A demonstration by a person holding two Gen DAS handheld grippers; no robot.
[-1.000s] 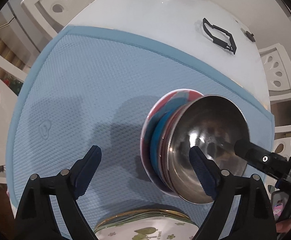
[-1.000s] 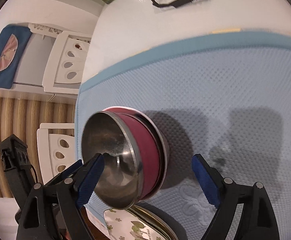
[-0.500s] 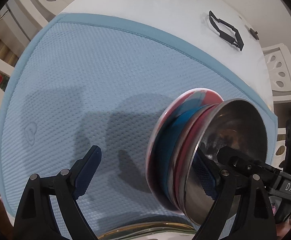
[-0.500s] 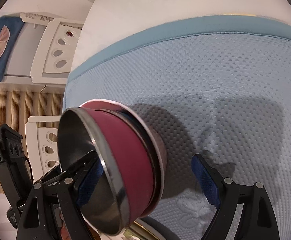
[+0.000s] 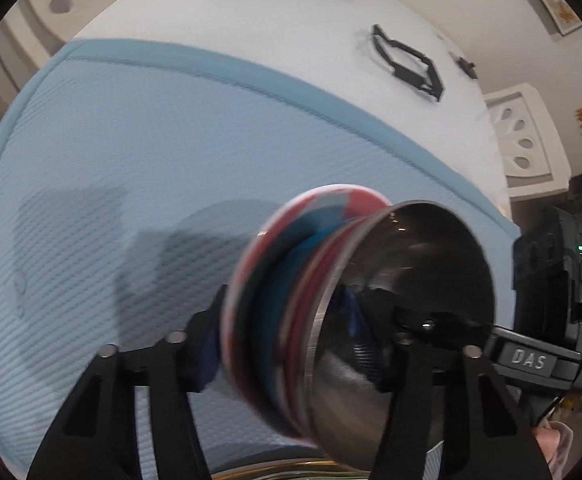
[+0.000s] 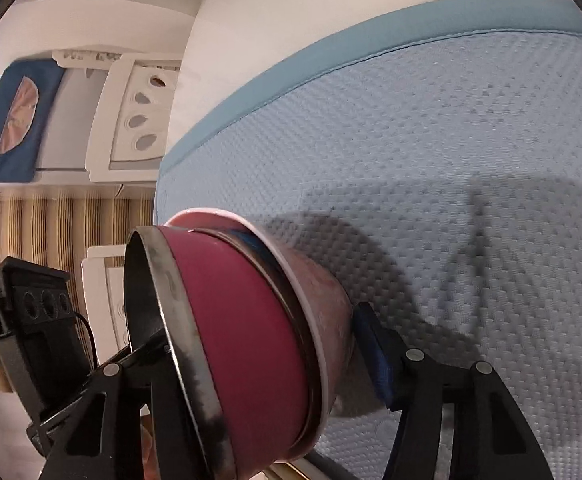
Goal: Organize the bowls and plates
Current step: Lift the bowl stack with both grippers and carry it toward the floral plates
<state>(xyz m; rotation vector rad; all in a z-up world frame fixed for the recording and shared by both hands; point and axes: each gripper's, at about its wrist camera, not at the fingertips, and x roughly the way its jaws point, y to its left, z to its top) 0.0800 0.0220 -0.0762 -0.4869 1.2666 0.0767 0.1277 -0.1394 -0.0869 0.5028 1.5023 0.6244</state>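
Blue mat (image 5: 139,168), nested bowl stack (image 5: 315,320) tipped sideways, grasped by left gripper (image 5: 291,344) and right gripper (image 6: 259,344).

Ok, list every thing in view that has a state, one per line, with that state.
Bowl stack: nested, tipped on its side, gripped from both sides.
Steel bowl: innermost, mouth facing sideways, nothing visible inside.
Left gripper: shut on the bowl stack.
Right gripper: shut on the bowl stack.
Blue mat: flat on the table.
Patterned plate: barely visible at the bottom edge.
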